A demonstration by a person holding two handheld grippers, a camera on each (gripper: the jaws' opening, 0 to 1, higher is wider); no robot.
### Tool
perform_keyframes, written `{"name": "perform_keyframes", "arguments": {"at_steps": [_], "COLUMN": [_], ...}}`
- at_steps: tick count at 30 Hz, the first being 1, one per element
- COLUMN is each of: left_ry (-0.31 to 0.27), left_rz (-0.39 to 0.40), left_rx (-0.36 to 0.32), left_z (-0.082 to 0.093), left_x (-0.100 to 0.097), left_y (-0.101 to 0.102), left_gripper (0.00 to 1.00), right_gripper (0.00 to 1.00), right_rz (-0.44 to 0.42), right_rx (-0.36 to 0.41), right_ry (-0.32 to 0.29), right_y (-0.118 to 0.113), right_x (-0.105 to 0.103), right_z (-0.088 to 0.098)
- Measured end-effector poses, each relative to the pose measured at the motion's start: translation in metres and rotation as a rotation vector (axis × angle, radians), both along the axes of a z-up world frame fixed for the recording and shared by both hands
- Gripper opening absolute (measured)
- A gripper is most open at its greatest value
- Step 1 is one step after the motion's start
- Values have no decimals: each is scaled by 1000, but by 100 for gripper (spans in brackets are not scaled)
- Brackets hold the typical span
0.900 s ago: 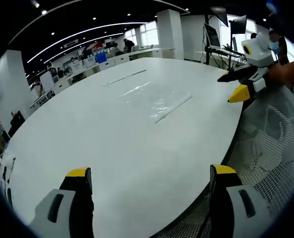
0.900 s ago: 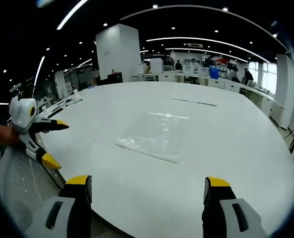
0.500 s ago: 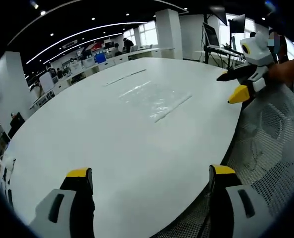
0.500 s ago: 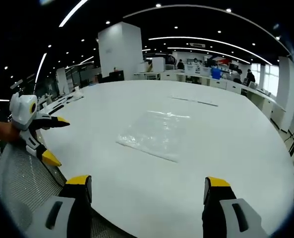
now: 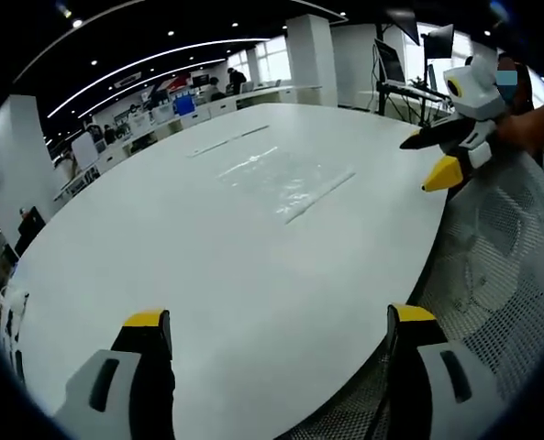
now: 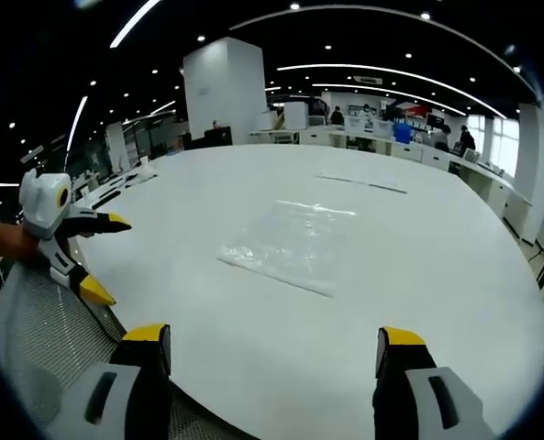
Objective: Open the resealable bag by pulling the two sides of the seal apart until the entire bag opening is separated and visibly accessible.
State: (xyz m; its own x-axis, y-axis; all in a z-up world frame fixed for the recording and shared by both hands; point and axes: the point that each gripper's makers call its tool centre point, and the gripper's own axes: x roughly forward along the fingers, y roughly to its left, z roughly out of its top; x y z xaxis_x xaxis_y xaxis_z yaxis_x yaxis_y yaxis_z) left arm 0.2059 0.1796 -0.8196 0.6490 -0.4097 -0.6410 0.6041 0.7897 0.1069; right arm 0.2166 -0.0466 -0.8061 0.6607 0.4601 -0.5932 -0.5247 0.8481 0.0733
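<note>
The clear, flat resealable plastic bag (image 6: 294, 246) lies on the large white oval counter (image 6: 253, 367), well apart from both grippers and out toward the counter's middle. In the right gripper view it sits straight ahead of the right gripper (image 6: 273, 353), its near long edge running across the view and slanting slightly away to the left. In the left gripper view the bag (image 5: 285, 179) lies ahead and a little right of the left gripper (image 5: 279, 335), with a raised strip, probably the seal, along its right edge pointing away from the camera. Which gripper is nearer cannot be told. Both grippers hover near the counter's edge with fingers spread wide, holding and touching nothing. The bag appears unopened; the task looks not yet begun. A grey mesh chair (image 5: 492, 275) stands beside the counter.
</note>
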Motion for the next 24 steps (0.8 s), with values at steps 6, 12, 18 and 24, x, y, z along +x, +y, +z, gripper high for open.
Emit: {"name": "perform_keyframes", "arguments": {"at_steps": [6,12,18,24], "left_ry": [5,6,6,6], "left_rz": [5,15,15,18], "left_rx": [5,1,3,4], "left_z": [-1,-1,-1,-1], "left_x": [0,1,1,1], "left_y": [1,2,3,3], "left_gripper": [96,96,96,96], "right_gripper": [91,91,90,90], "right_rz": [14,16,14,3], "right_rx": [3,12,5,-4], "right_ry": [7,15,18,29], "right_y": [2,3,2,0], "right_x": [-1,-2,-3,-2], "right_z": [-1,-1,-2,-4]}}
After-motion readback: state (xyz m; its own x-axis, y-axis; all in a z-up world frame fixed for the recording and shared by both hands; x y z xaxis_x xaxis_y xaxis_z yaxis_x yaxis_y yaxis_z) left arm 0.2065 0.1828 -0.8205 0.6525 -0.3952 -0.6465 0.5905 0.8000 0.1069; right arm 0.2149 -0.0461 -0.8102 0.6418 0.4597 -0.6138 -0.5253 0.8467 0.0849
